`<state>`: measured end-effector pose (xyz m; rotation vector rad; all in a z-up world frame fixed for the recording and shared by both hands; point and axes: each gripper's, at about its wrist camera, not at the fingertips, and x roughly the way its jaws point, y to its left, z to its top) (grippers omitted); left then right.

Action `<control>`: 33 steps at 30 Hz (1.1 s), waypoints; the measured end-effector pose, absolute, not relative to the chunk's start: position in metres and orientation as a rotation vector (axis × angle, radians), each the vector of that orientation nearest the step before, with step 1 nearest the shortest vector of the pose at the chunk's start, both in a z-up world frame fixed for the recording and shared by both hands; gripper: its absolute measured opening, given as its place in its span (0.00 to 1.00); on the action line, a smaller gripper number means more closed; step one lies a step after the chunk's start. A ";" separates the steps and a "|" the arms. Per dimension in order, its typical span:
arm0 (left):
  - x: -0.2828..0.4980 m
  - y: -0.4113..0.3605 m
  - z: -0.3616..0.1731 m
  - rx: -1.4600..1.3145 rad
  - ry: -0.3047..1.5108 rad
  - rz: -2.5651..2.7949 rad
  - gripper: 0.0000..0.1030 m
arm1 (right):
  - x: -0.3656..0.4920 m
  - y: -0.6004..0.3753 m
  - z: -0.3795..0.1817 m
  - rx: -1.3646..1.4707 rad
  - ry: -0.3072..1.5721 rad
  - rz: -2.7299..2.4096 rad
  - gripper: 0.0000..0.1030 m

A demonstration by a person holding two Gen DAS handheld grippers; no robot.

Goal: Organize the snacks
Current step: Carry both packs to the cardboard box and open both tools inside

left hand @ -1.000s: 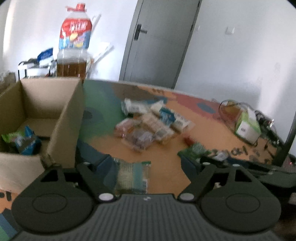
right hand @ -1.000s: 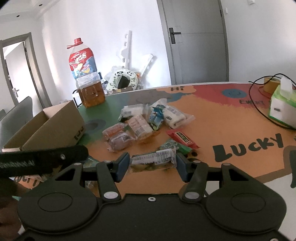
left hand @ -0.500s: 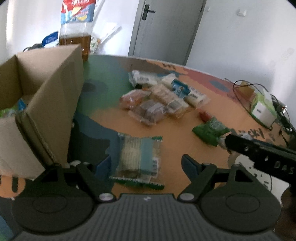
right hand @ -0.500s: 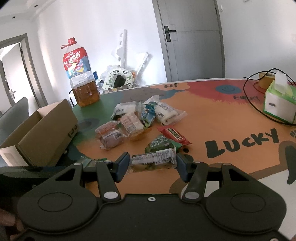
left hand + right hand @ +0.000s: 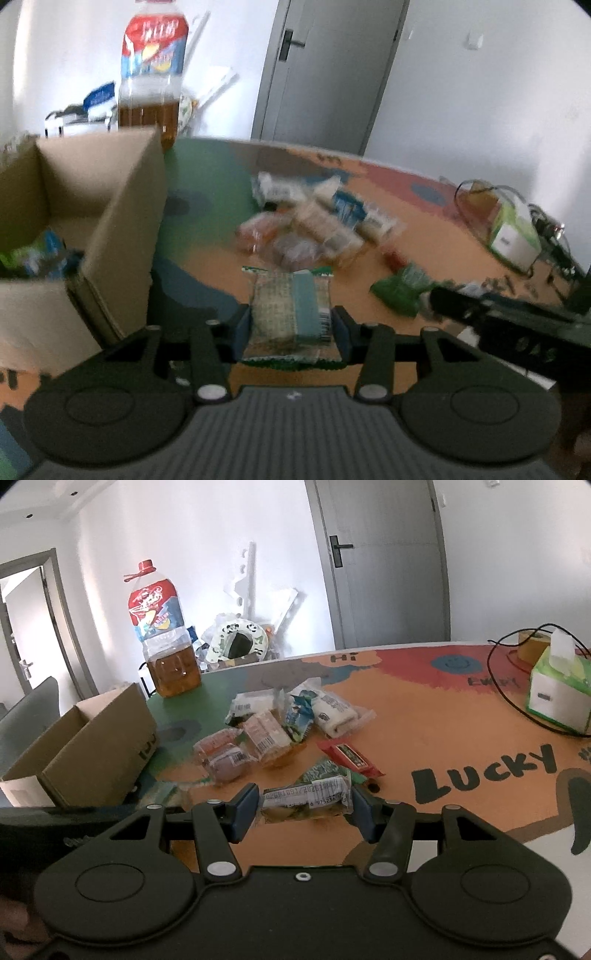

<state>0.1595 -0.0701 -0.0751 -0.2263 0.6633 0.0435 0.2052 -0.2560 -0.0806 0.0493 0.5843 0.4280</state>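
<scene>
Packing is the step in hand; left hand-held gripper [image 5: 291,326] has just closed on a green-edged cracker packet [image 5: 288,314], right hand-held gripper [image 5: 303,808] pinches a clear snack packet [image 5: 306,799] above the table [image 5: 424,738]; next move, I judge, calls for carrying both left to the cardboard box [image 5: 122,229]

Glossy plastic snack wrappers [image 5: 280,734] lie beside a matt cardboard box [image 5: 99,746].

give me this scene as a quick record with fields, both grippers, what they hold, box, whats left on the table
left gripper: jaws have just closed on the green-edged cracker packet
right gripper: jaws shut on a clear packet with a barcode label
cardboard box: open, at the table's left, some snack bags inside
loose snacks: pile at mid-table, red bar beside it
table: orange patterned top
other: oil bottle, tissue box
</scene>
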 end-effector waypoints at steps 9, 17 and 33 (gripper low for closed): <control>0.148 -0.057 -0.030 -0.234 0.554 0.049 0.44 | 0.205 -0.237 -0.061 0.036 0.541 0.478 0.53; 0.138 -0.031 -0.004 -0.252 0.496 0.083 0.44 | 0.206 -0.210 -0.043 0.019 0.503 0.535 0.53; 0.117 0.033 0.008 -0.308 0.473 0.180 0.45 | 0.202 -0.153 -0.020 -0.009 0.460 0.651 0.53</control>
